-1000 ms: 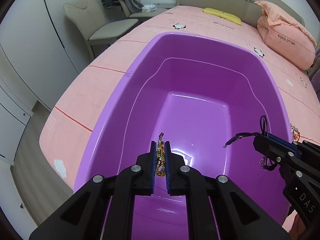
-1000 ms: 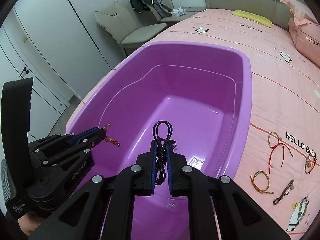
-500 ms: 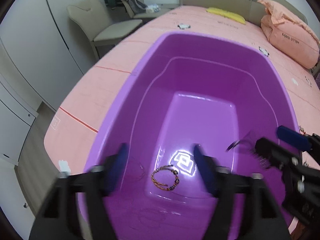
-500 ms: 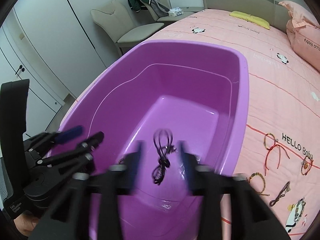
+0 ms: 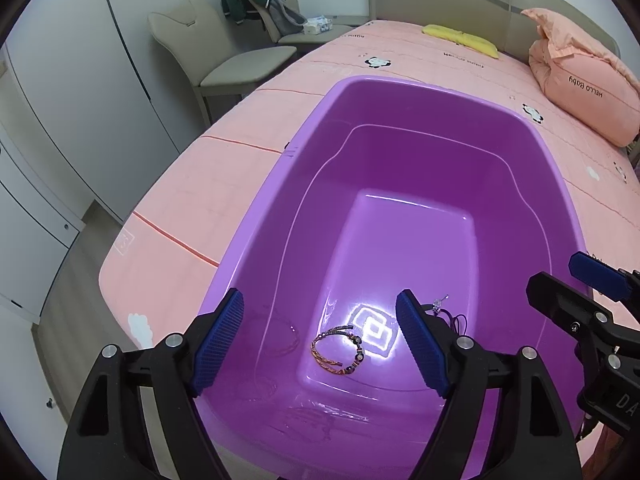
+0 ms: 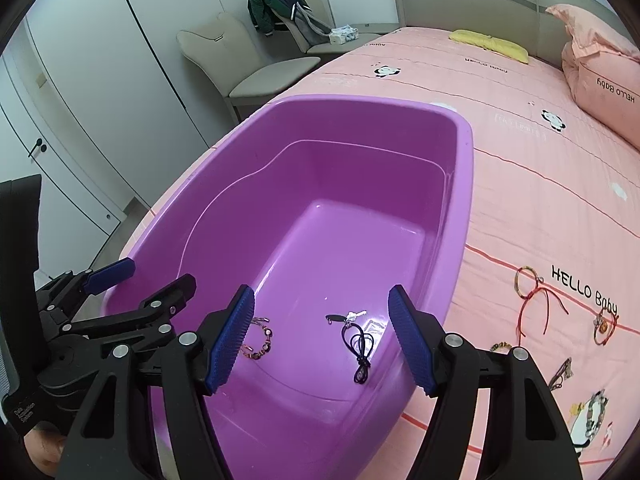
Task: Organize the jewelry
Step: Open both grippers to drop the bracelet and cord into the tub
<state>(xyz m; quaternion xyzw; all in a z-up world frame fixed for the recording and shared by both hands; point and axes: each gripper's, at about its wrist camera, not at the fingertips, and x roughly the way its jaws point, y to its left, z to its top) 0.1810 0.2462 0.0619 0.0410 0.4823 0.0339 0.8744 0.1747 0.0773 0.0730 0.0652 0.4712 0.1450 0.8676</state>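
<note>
Pink bedding printed with small pandas and the words "HELLO Baby" covers the bed [image 6: 520, 184], and a purple tub [image 5: 256, 248] sits on it near the edge that faces two beige chairs [image 5: 236, 64] and white cupboard doors. A green jacket [image 6: 276, 8] hangs over the farther chair, a yellow cushion [image 5: 460, 38] lies near the headboard, and a pink pillow [image 5: 580, 92] is bunched at the right. Both grippers hover over the near end of the tub. The left gripper [image 5: 320, 344] has its blue-padded fingers [image 5: 218, 336] spread wide with nothing between them, and the right gripper [image 6: 322, 336] is likewise spread wide and empty; each shows at the side of the other's view. On the tub floor lies a beaded bracelet [image 5: 338, 350], coiled in an open ring of orange and dark beads, just beside a bright reflection of a ceiling light. Near it, toward the right side of the tub floor, lies a black cord necklace [image 6: 358, 346] in a loose tangle of loops, with a small pale metal charm [image 6: 356, 315] at its far end; the bracelet and the necklace lie apart, not touching. Outside the tub, on the bedding to the right, more jewelry is spread out: a red string bracelet [image 6: 534, 300] with trailing ends beside the printed words, another beaded bracelet [image 6: 602, 322] farther right, and a dark thin piece [image 6: 560, 372] nearer the camera, partly hidden behind the right gripper's arm.
</note>
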